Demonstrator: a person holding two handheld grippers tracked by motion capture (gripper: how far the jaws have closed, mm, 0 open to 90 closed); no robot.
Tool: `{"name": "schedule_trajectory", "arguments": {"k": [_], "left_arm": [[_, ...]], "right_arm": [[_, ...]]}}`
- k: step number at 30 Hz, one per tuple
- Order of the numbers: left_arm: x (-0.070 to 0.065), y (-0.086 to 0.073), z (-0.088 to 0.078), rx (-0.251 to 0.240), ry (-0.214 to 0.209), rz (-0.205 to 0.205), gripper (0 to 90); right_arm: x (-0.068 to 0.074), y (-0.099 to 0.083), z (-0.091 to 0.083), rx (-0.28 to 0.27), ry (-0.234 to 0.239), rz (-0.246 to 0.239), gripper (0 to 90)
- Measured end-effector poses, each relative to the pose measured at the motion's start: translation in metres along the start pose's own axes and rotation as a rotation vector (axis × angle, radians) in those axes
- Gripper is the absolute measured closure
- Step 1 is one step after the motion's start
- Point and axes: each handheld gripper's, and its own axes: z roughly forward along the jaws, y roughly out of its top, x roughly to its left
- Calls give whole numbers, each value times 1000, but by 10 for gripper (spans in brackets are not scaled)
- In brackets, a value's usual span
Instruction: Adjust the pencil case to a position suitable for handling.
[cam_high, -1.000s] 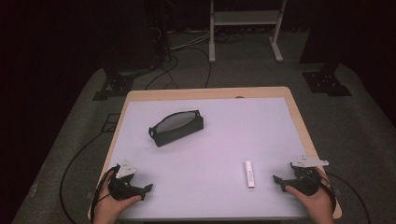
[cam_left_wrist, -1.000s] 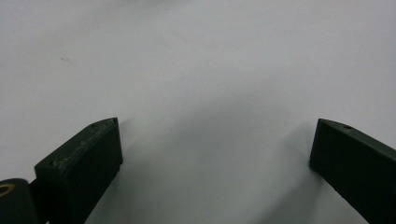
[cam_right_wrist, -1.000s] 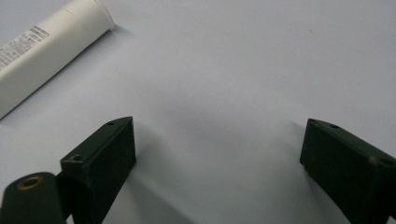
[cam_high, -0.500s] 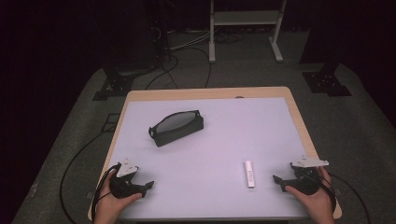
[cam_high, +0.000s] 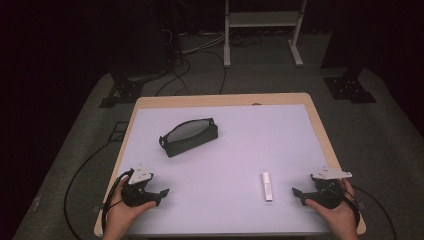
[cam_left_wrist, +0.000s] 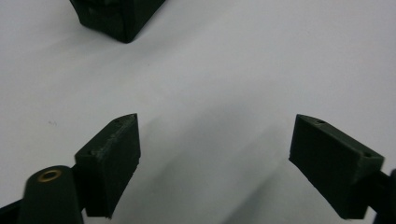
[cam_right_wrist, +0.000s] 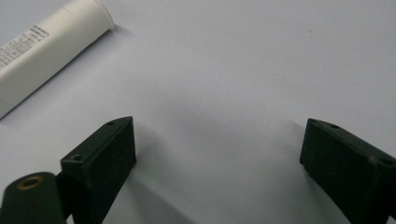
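**Risks with both grippers idle and empty**

Tube (cam_high: 267, 186) lies low and right of centre in the high view, just beside the right gripper (cam_high: 306, 196), whose jaws stand wide apart. Round, it will likely roll if one jaw nudges it first. The pouch (cam_high: 188, 136) sits upper left of centre, well apart from the left gripper (cam_high: 159, 196), also spread empty; soft, it may slide or collapse.

Each hand carries a black gripper: the left gripper (cam_high: 162, 192) and the right gripper (cam_high: 296, 192) both wear a pale grey three-cornered plate on top and trail a black cable. Their jaws are matte black wedge-shaped blocks with small screw holes, and a brass-coloured ring sits at one jaw's base.
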Motion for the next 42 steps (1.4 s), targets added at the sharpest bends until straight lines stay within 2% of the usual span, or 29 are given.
{"name": "schedule_trajectory", "arguments": {"k": [16, 27, 42], "left_arm": [[12, 14, -4, -34, -19, -22, 266], [18, 28, -6, -42, -27, -1, 362], [29, 50, -7, -76, -34, -2, 425]], "right_arm": [[0, 0, 0, 0, 1, 1, 96], [0, 0, 0, 0, 1, 1, 96], [0, 0, 0, 0, 2, 1, 96]]}}
